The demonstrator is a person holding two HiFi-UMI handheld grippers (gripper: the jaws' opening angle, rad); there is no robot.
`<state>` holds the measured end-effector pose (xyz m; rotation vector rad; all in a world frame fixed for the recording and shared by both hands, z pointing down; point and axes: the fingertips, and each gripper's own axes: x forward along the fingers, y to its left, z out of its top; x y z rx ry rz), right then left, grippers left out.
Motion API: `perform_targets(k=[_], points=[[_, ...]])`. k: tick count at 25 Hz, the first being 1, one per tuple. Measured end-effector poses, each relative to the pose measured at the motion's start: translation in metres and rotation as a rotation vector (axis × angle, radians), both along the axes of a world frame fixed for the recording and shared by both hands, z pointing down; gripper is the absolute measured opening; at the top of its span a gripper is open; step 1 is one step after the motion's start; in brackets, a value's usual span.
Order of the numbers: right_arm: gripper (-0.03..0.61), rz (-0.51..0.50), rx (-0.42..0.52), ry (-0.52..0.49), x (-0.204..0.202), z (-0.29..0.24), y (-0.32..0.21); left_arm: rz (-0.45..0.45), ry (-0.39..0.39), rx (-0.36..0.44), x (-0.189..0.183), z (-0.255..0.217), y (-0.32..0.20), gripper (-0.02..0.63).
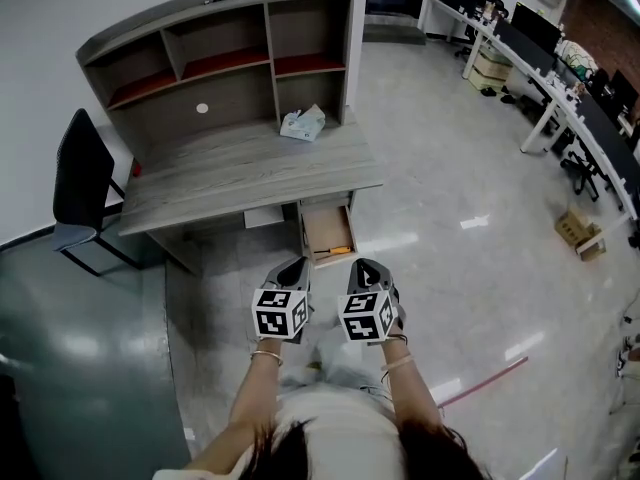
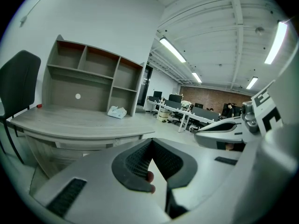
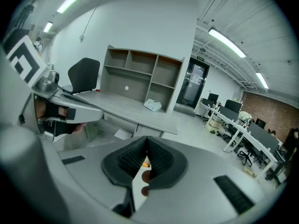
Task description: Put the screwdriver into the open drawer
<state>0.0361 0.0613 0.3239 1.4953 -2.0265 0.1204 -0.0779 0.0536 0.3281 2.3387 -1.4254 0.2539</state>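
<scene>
From the head view, a person holds the left hand-held gripper [image 1: 292, 268] and the right hand-held gripper [image 1: 367, 266] side by side above the pale floor, just in front of the open drawer [image 1: 325, 226] that juts from under the front right corner of the grey wooden bench [image 1: 240, 158]. The screwdriver [image 1: 340, 251], seen only as a small orange bar, lies inside the drawer at its outer end, apart from both grippers. A tissue pack [image 1: 302, 123] sits near the back right corner of the bench, below the shelf unit [image 1: 220, 43], and a black chair [image 1: 80, 183] stands off the bench's left edge. In the left gripper view, the ribbed black jaws meet at their tips with nothing between them, and the bench stretches ahead with the right hand-held gripper alongside. In the right gripper view, the jaws are likewise pressed together and empty, and a speck of orange shows through the gap below them.
</scene>
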Motion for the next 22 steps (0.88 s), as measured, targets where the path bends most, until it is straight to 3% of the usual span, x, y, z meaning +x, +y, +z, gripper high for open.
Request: perform_targets(k=[22], points=[[0.028, -0.018, -0.004, -0.011, -0.008, 0.002, 0.031, -0.023, 0.023, 0.01, -0.011, -0.003, 0.032, 0.009]])
